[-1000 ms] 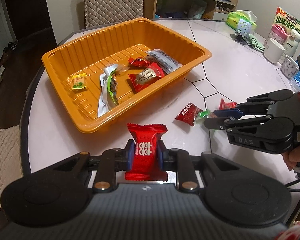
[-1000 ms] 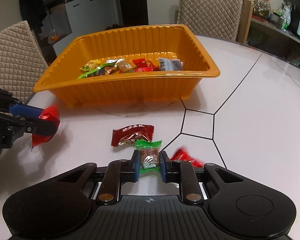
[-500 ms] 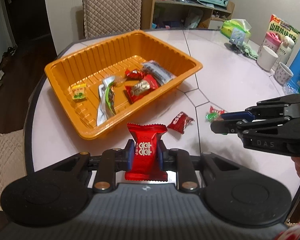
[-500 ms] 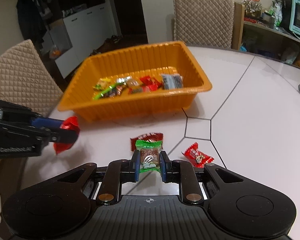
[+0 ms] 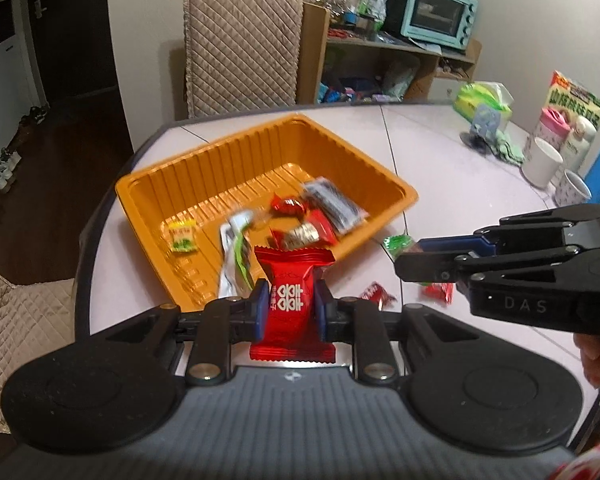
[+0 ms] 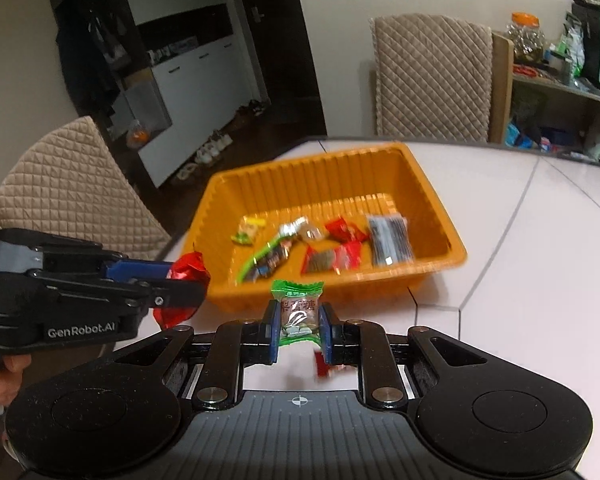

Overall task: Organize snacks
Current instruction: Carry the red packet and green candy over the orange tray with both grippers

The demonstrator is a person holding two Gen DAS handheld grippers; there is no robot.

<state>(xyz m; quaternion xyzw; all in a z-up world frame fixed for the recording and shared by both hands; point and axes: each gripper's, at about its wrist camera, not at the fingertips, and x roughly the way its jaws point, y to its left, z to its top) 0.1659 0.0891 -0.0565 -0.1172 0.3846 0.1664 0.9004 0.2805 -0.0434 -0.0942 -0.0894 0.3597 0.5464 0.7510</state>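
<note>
Blur hides the tray [image 5: 204,176] snacks' count; left claw [image 5: 291,307] grips one red candy [image 5: 292,280], right claw [image 6: 299,327] one green candy [image 6: 298,308].

quilted chair [image 5: 242,50], toaster oven [image 5: 438,18], mugs [image 5: 542,162]

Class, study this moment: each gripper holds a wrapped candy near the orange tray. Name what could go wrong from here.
1. The left gripper pinches only the middle of the red candy; the slick wrapper could slip out before reaching the orange tray.
2. The right gripper, holding the green candy, is close beside the left one; heading for the tray together, they might collide.
3. Two red candies on the table may be overlooked.
</note>
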